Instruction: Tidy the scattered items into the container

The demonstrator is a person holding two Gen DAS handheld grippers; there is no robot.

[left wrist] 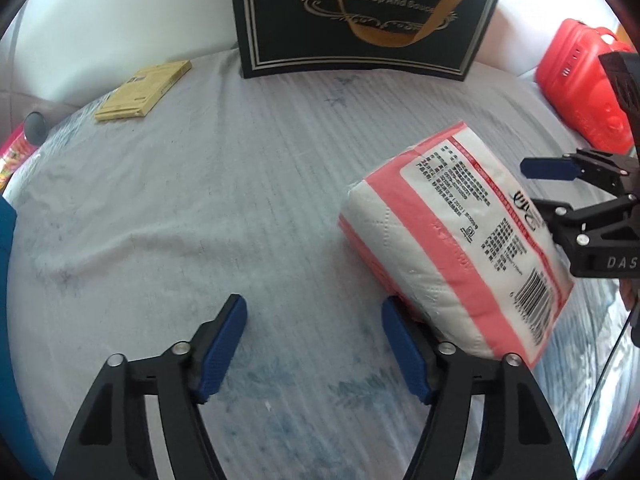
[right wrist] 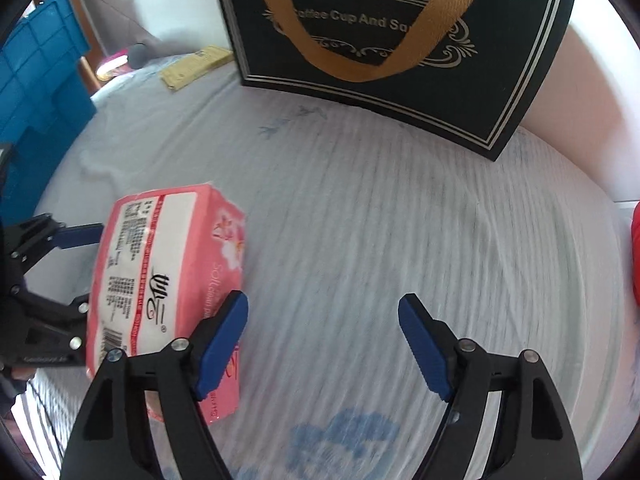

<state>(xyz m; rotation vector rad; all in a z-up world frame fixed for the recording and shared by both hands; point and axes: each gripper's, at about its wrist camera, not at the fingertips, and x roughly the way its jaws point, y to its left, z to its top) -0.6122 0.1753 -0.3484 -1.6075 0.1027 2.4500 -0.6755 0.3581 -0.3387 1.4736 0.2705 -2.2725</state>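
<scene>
Gold lettering reading "Coffee Cup And Sau…" sits inside an ornate gold frame on the black paper gift bag [left wrist: 366, 20] with a tan ribbon handle [left wrist: 400, 16]; the bag stands upright at the far edge of the pale striped bedsheet [left wrist: 200, 184]. What it holds cannot be seen. Between the two tools lies the pink-and-white plastic-wrapped tissue pack [left wrist: 456, 240], its white label printed with small Chinese text, a brush-style logo and a barcode; "Soft clean" shows on its pink side in the right wrist view. The left gripper [left wrist: 314, 350] is spread wide with nothing between its ribbed blue pads, one finger just beside the pack. The right gripper [right wrist: 322, 344] is likewise wide and holds nothing. A flat yellow cardboard box [left wrist: 142, 90] lies far left, a red plastic case [left wrist: 588, 80] far right, and a blue ribbed plastic crate [right wrist: 36, 88] stands off the sheet.
</scene>
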